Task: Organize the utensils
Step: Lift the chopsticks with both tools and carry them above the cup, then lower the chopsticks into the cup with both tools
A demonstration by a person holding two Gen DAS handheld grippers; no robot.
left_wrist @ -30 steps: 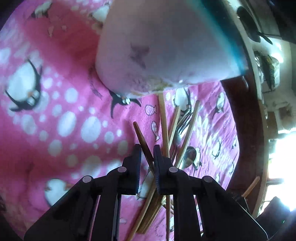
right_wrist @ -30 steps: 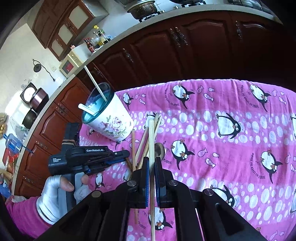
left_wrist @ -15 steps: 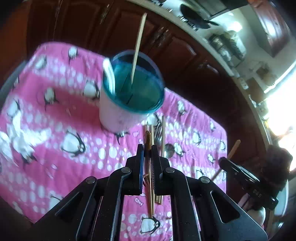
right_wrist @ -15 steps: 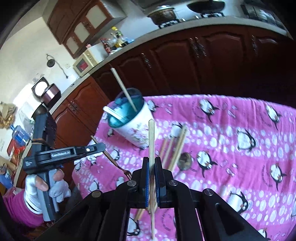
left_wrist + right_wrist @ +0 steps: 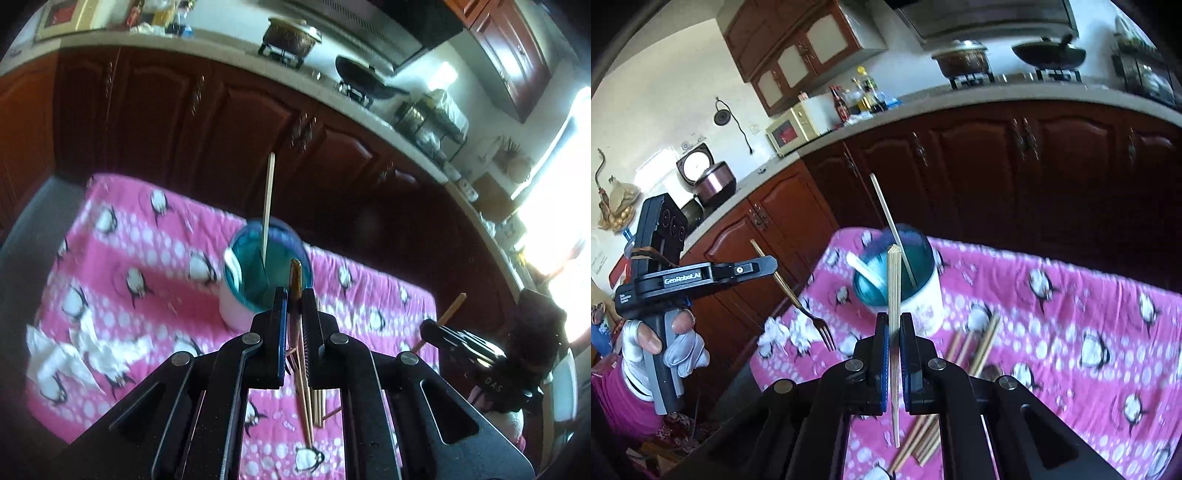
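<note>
1. Where the scene is widest, a table is seen covered by a pink penguin-print cloth (image 5: 1071,314), with dark wooden cabinets (image 5: 997,166) behind it.
2. A white cup with a teal interior (image 5: 916,291) is stood upright on the cloth; a pale chopstick (image 5: 892,229) and a white utensil handle (image 5: 866,271) are leaned inside it and project above the rim.
3. Crumpled white tissues (image 5: 74,354) are laid on the cloth near its edge, apart from the cup.
4. A heap of loose chopsticks (image 5: 975,347) is laid on the cloth just beside the cup's base.
5. The left gripper (image 5: 294,295) is shown clamped on a gold-handled fork (image 5: 798,295). In the right wrist view the fork is held aloft off the table's side, handle slanting up, tines pointing down towards the cloth's edge. In the left wrist view its handle tip is seen rising between the fingers, in front of the cup's mouth.
6. The right gripper (image 5: 894,321) is shown clamped on a single bamboo chopstick (image 5: 894,280), held nearly upright; its upper end is seen in line with the cup's opening, its lower end hanging below the fingers above the heap.
</note>
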